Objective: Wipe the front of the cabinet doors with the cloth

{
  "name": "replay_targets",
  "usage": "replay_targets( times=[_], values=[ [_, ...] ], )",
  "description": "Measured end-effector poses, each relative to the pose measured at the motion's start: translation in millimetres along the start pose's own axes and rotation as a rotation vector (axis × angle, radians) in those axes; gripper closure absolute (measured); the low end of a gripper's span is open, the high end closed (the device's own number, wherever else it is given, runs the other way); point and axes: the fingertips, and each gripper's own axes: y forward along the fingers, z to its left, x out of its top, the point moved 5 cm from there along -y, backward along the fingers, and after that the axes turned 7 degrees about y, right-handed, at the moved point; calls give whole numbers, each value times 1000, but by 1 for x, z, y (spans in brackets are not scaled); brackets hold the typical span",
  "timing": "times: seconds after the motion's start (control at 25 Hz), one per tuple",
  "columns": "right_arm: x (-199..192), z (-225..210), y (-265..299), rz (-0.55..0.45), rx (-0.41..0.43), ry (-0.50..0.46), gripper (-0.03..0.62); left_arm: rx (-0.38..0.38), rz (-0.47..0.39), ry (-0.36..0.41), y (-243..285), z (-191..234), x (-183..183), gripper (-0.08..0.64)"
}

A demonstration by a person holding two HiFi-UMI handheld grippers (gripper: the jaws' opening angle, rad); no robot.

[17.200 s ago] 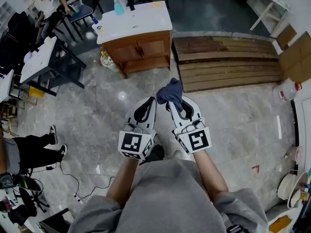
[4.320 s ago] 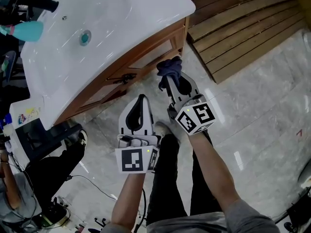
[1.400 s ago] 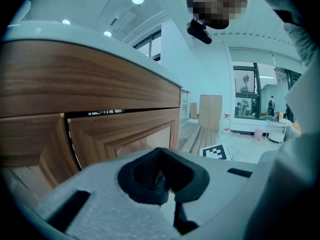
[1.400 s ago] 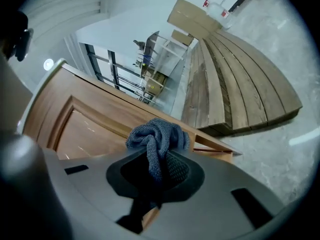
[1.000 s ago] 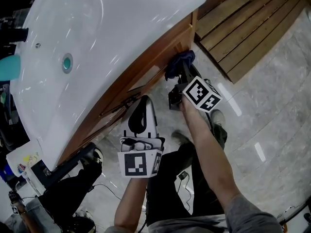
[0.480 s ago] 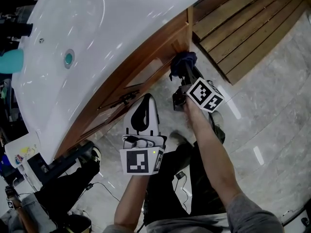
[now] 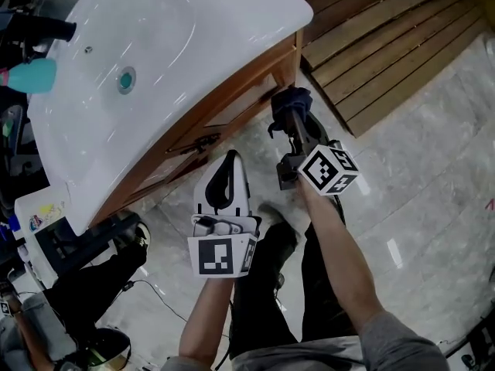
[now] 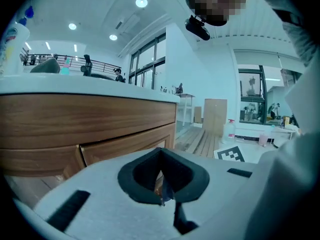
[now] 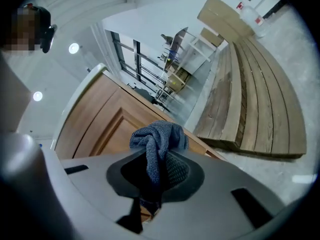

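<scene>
Cloth (image 7: 291,100) clamped, right gripper (image 7: 294,120) outstretched

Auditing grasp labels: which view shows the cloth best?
Right gripper view: the cloth sits centre frame, clamped between the jaws and bunched above them, weave visible. Head view shows the cloth only as a small dark lump near the cabinet. Left gripper view doesn't clearly show it.
</scene>
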Motion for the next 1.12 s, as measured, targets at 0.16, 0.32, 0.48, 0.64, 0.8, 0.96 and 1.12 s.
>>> replay_targets(
  times=[0.16,0.32,0.48,0.64,0.8,0.96,1.12],
  values=[
    [12,29,-12,32,28,-63,546,26,-8,-23,-10,-1,18,554],
    [23,64,-26,58,66,-138,546,49,-11,-41,-20,5,38,554],
    [37,108,-44,99,110,-231,546,57,-10,-50,-32,6,65,554],
    [54,152,-60,135,147,-300,545,63,10,-74,-46,3,100,554],
    [74,199,-77,151,180,-350,546,83,-28,-49,-62,7,139,554],
    [97,247,-96,157,219,-405,546,89,-48,-55,-76,5,182,554],
    [120,294,-116,152,259,-468,546,84,-70,-58,-90,1,221,554]
  ],
)
